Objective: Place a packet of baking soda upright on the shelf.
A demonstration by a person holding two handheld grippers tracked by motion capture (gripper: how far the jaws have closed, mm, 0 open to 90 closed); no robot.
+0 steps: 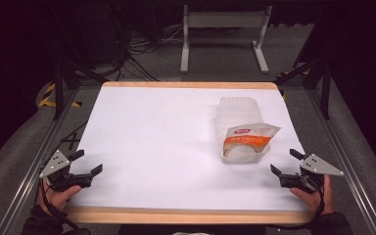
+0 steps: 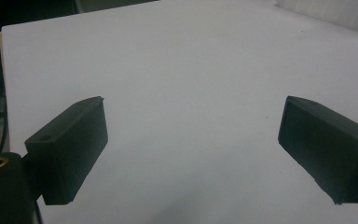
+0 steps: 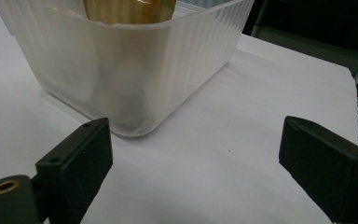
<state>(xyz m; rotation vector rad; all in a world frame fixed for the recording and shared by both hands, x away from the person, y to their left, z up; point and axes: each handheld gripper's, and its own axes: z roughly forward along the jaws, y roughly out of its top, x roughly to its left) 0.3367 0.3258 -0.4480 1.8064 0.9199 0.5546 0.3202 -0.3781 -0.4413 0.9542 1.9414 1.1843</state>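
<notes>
A translucent ribbed plastic bin (image 1: 237,115) stands on the white table (image 1: 156,132), right of centre. An orange and white snack bag (image 1: 247,139) sticks out of its near end. In the right gripper view the bin (image 3: 126,70) stands just beyond the jaws, with the bag (image 3: 130,9) visible inside. My right gripper (image 1: 285,162) is open near the table's front right, just right of the bin, with nothing in it. My left gripper (image 1: 86,162) is open at the front left, over bare table (image 2: 191,84).
The table has a wooden rim (image 1: 186,215) along the front and back. Metal frame rails (image 1: 345,156) run along both sides. Behind the table a grey stand (image 1: 223,34) and cables (image 1: 137,54) lie on the floor.
</notes>
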